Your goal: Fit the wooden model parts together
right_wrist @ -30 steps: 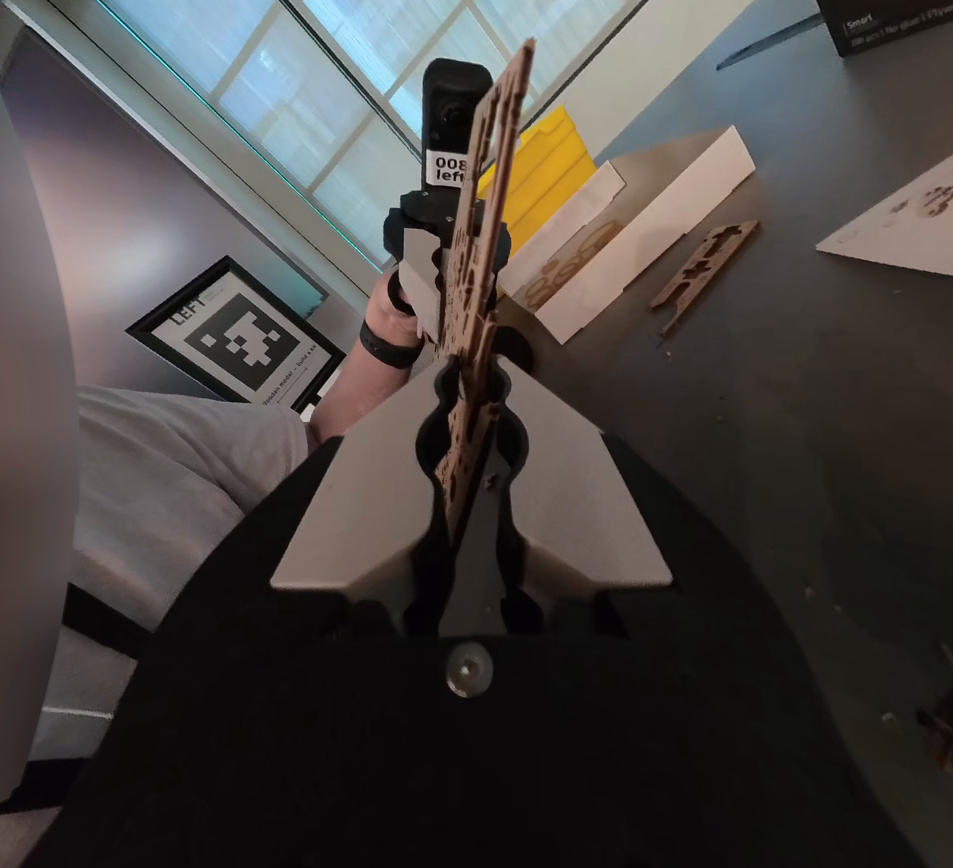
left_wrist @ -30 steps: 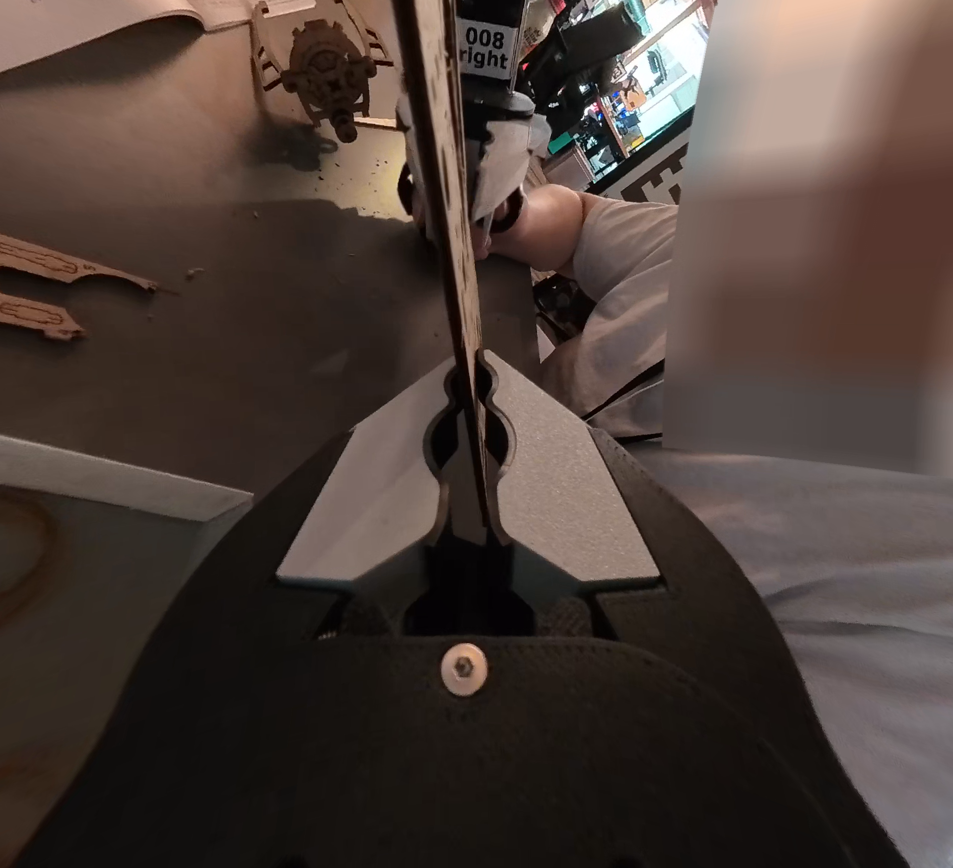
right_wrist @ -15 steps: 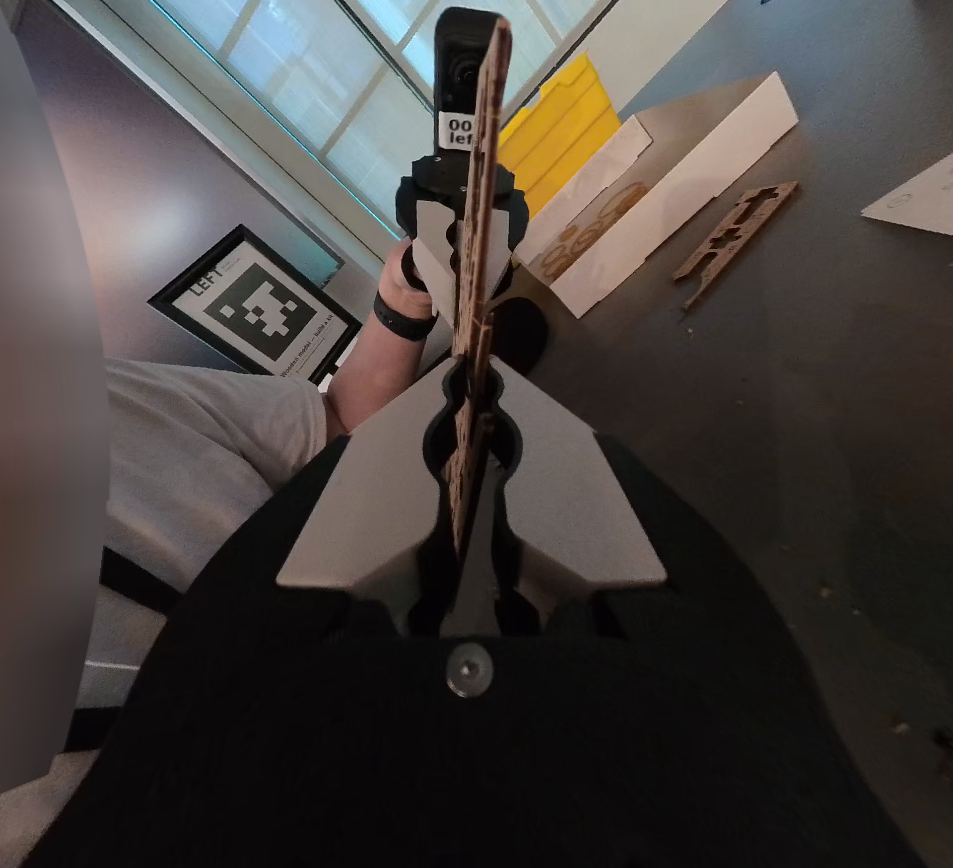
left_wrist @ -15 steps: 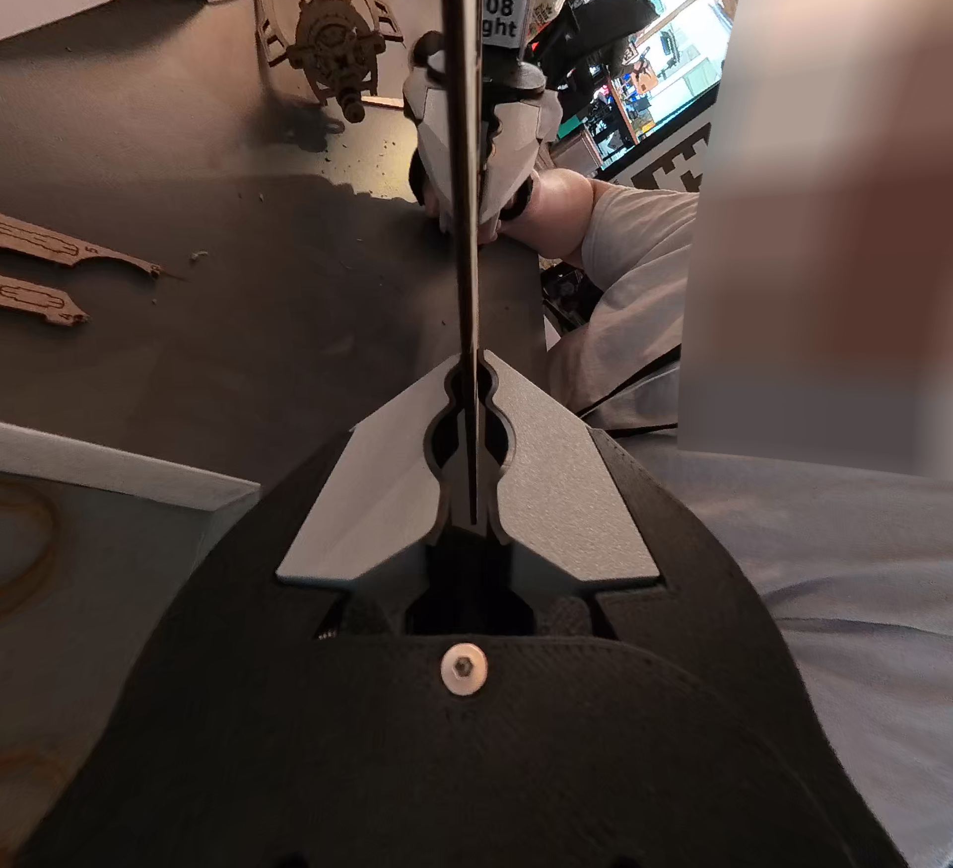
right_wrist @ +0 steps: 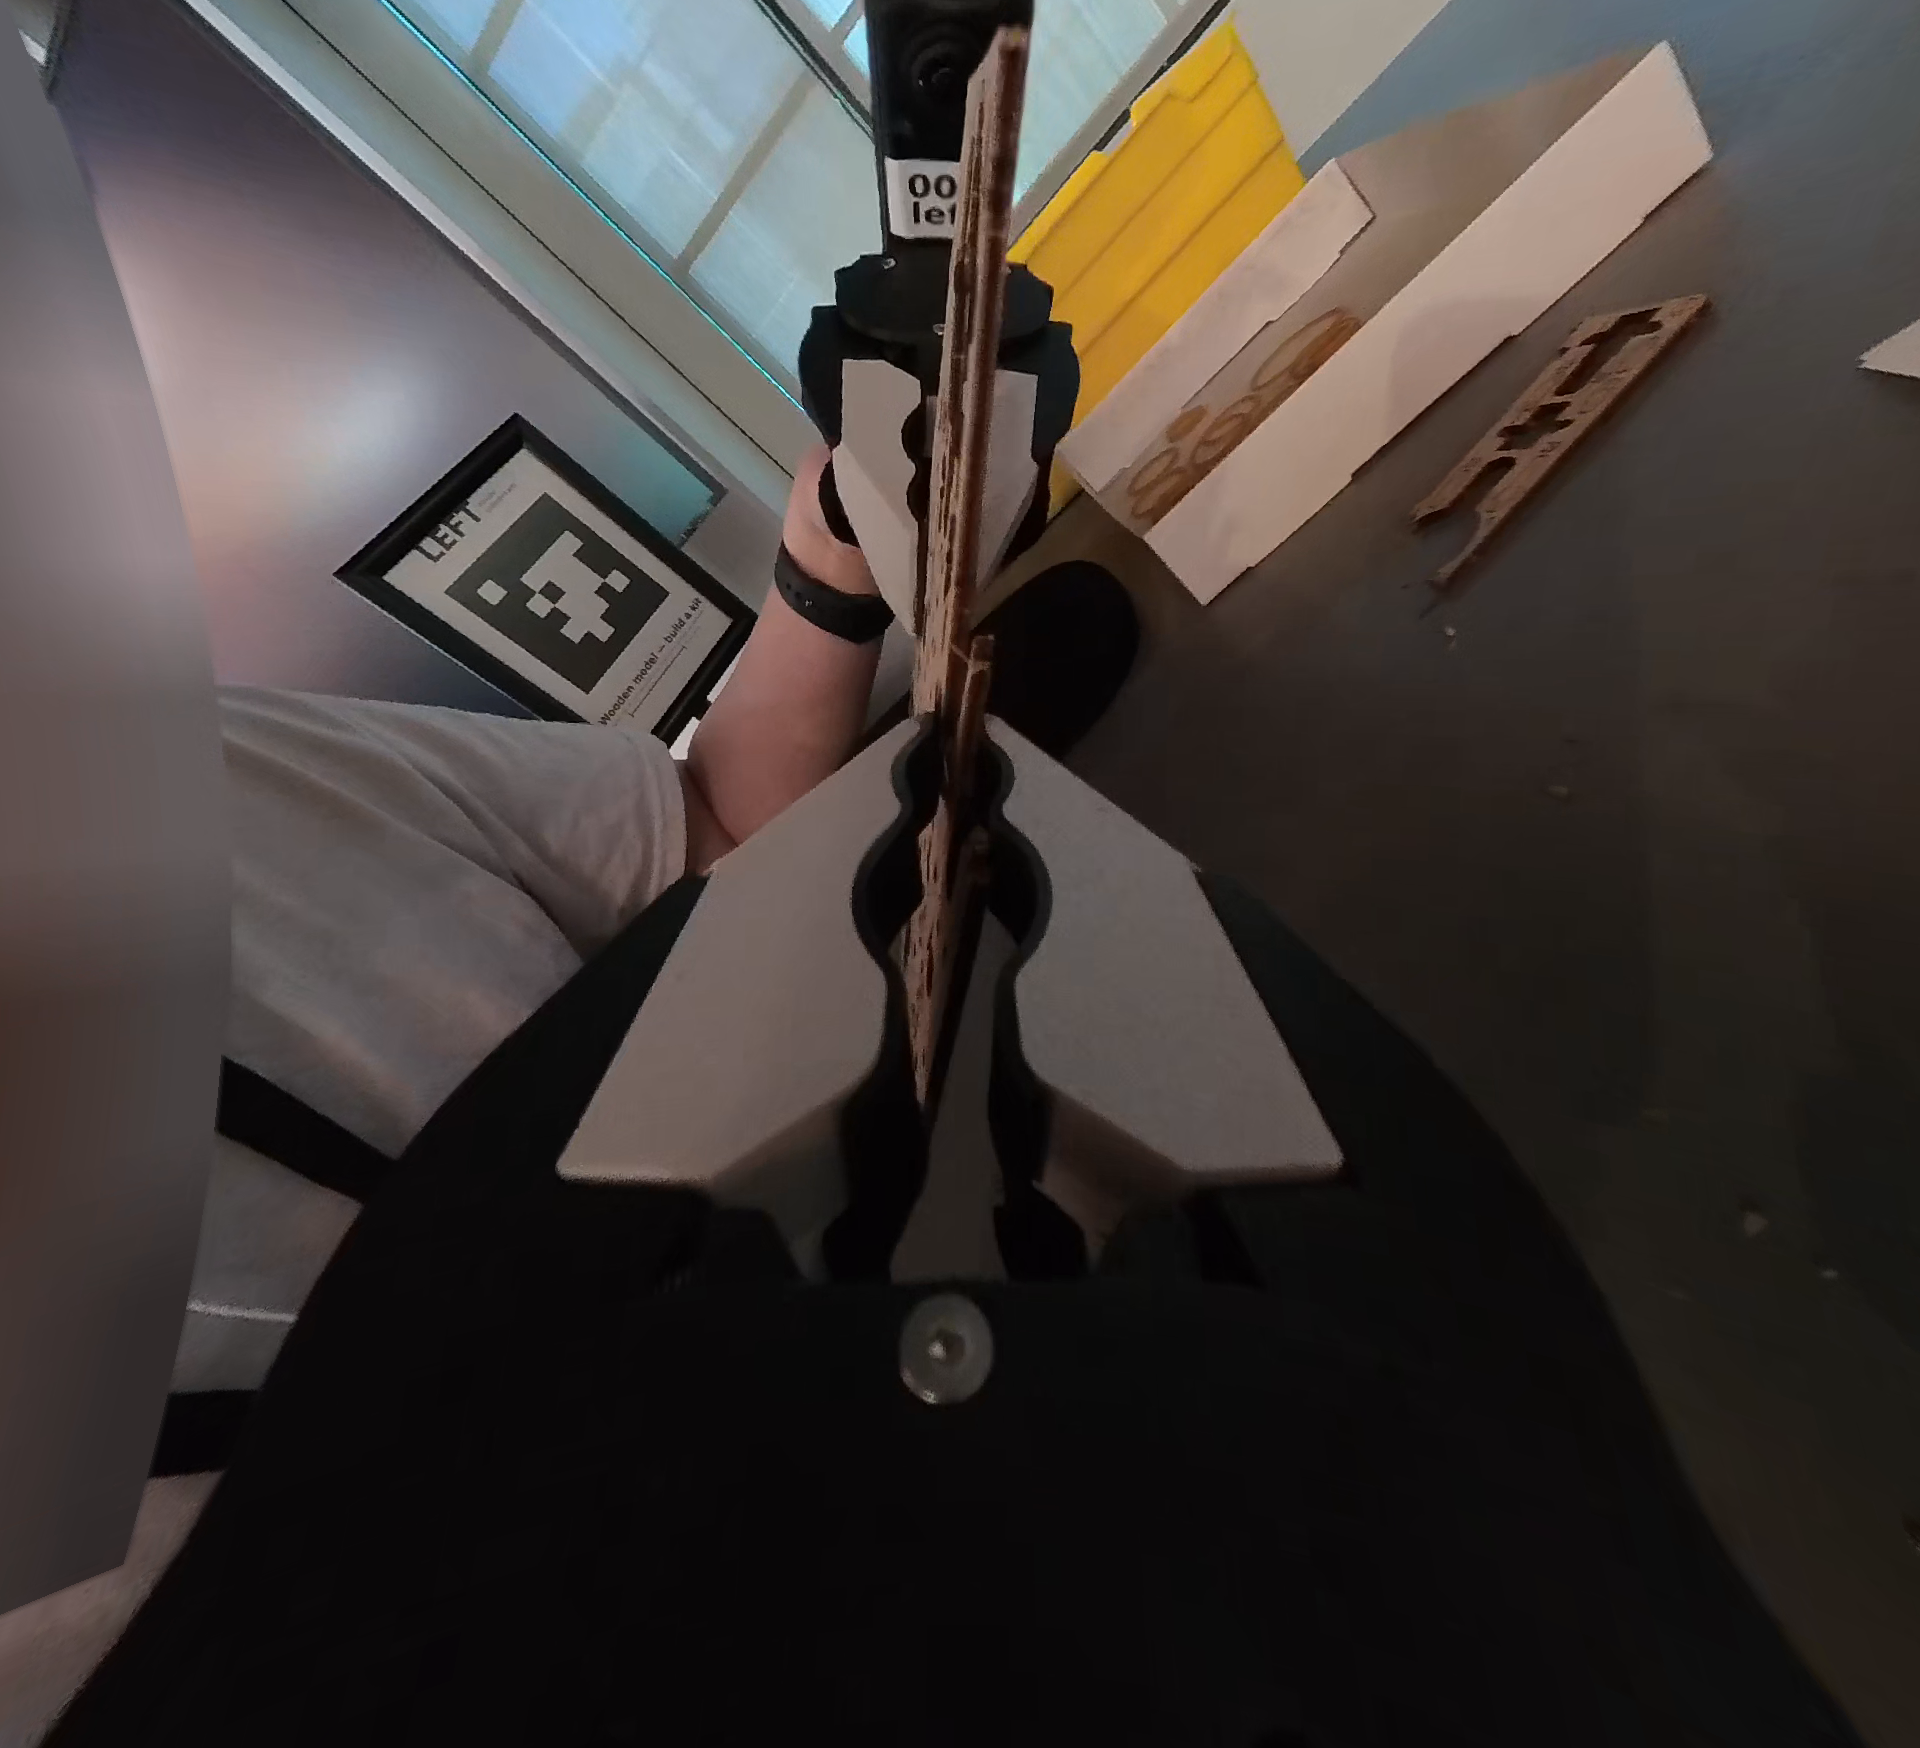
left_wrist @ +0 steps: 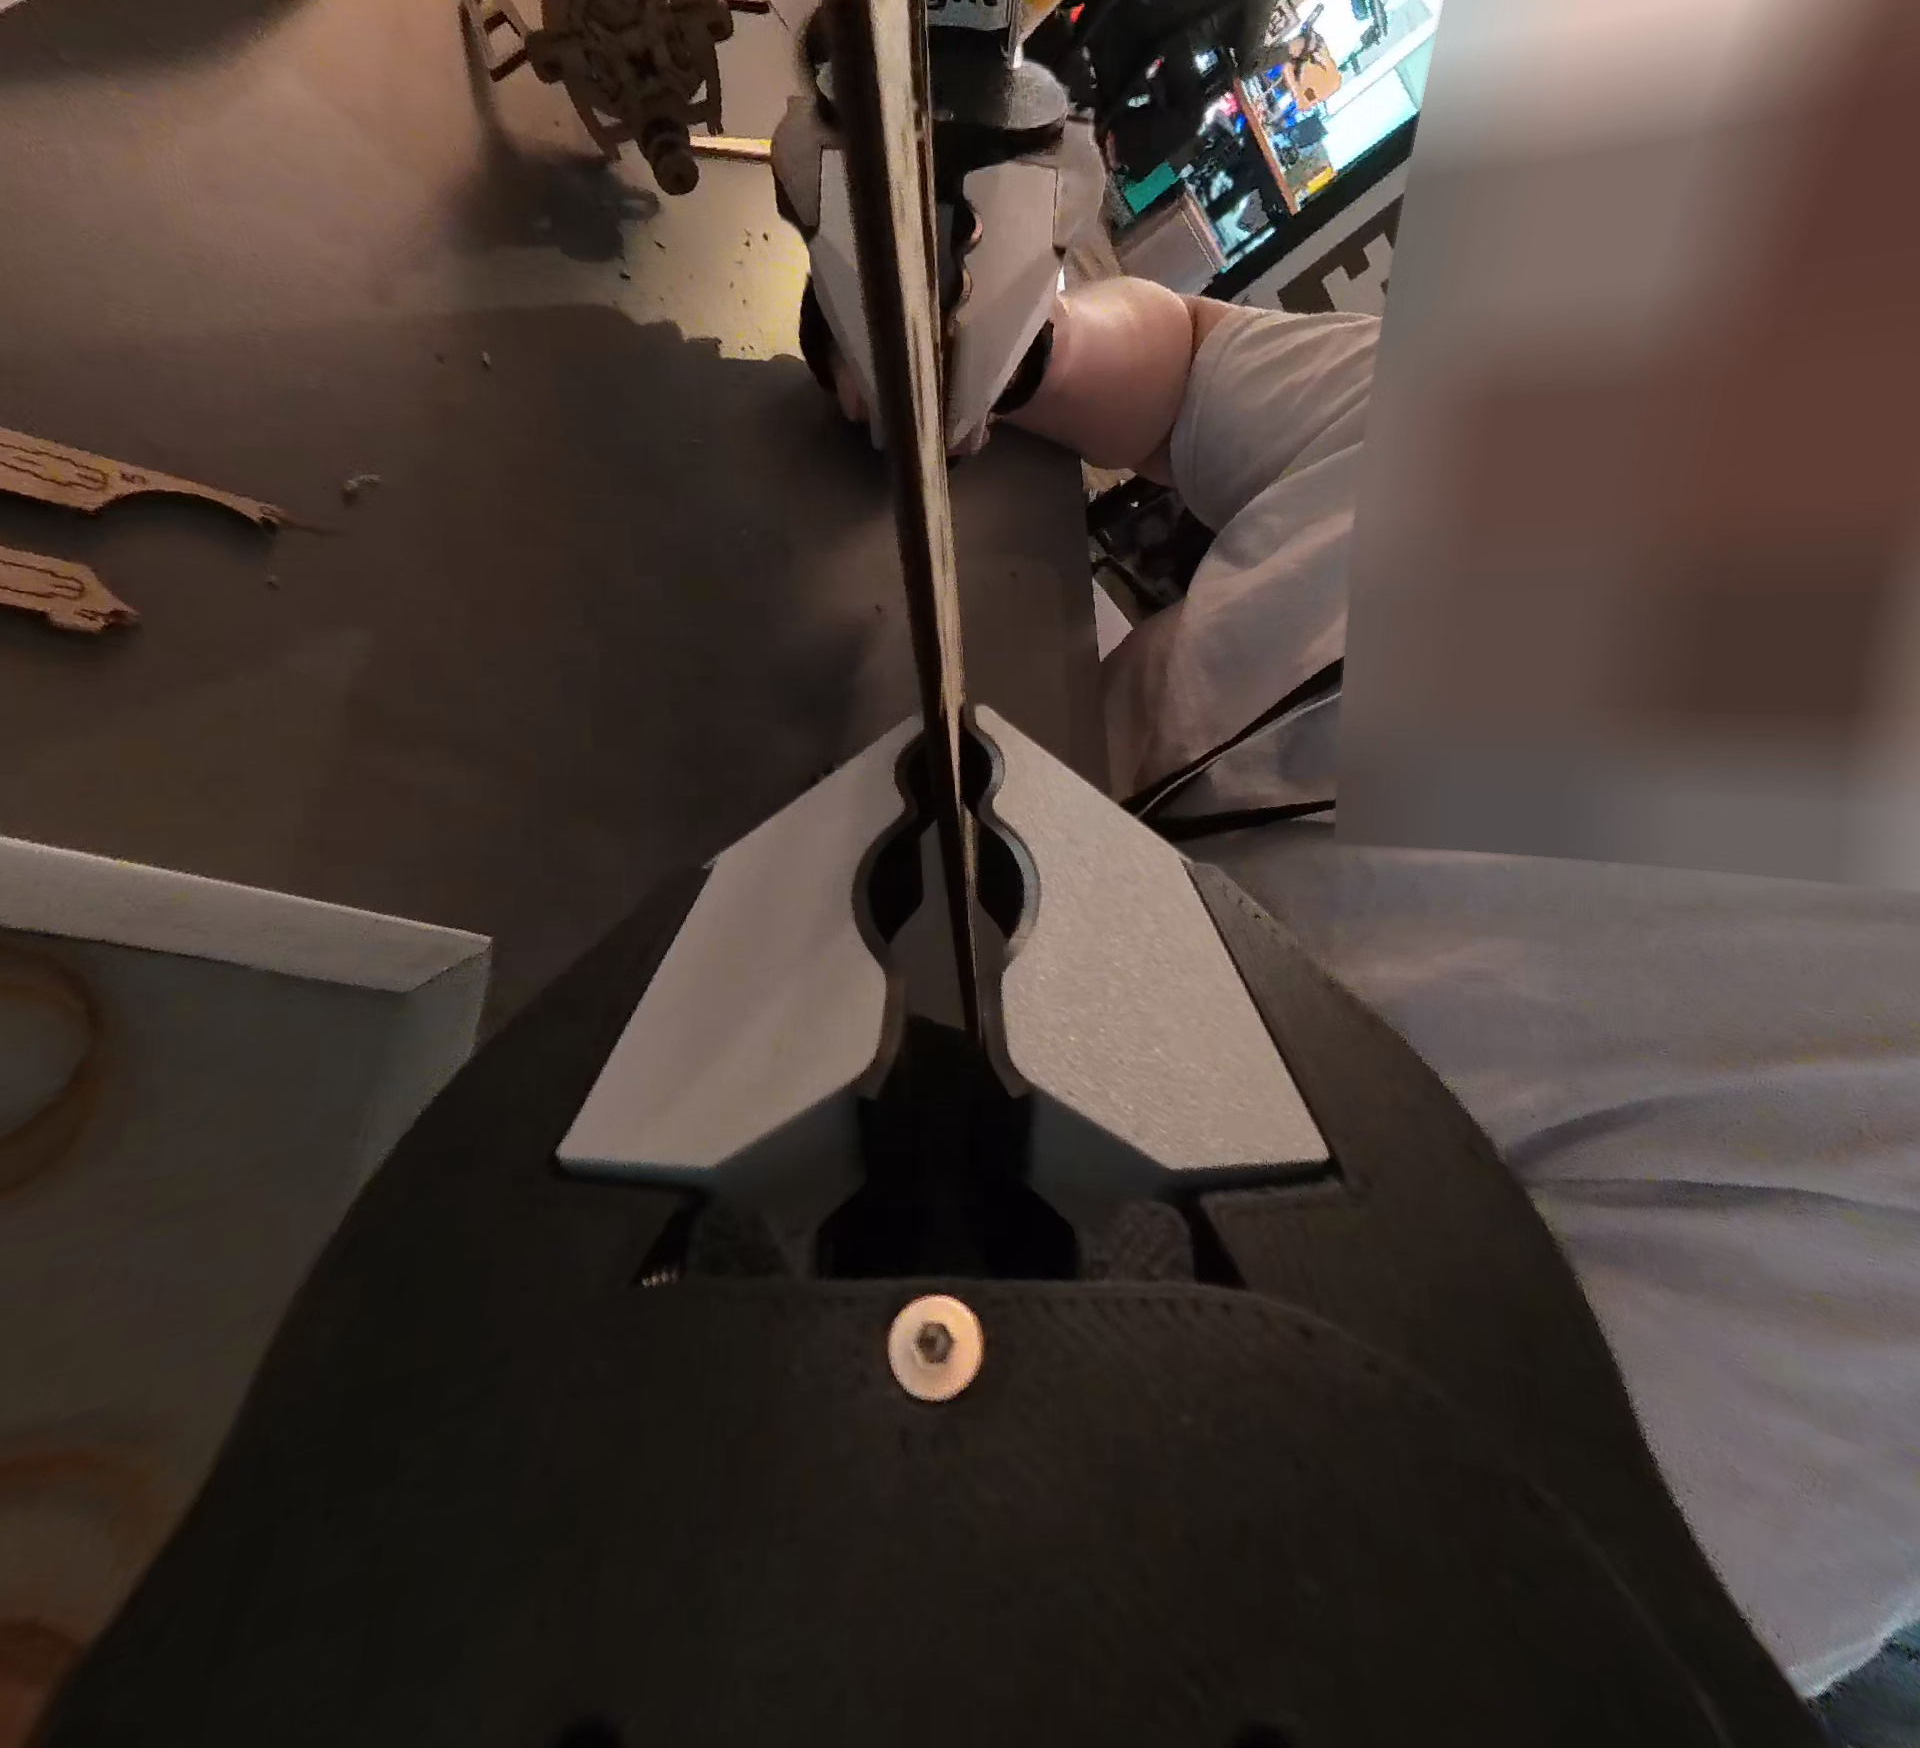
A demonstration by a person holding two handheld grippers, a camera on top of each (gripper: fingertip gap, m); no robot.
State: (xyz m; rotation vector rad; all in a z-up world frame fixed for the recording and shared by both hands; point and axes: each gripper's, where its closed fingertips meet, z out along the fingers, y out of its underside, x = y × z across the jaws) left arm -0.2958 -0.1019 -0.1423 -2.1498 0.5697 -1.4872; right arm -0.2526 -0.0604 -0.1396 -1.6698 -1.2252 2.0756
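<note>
Wooden sheet (left_wrist: 914, 451) pinched edge-on between both hand-held grippers; assembled model (left_wrist: 623, 25) only in left view.

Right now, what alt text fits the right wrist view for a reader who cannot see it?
The right gripper is shut on the near end of a thin wooden sheet seen edge-on, and the left gripper clamps its far end. Beyond, the dark table holds a white box and a cut-out wooden fret.
</note>
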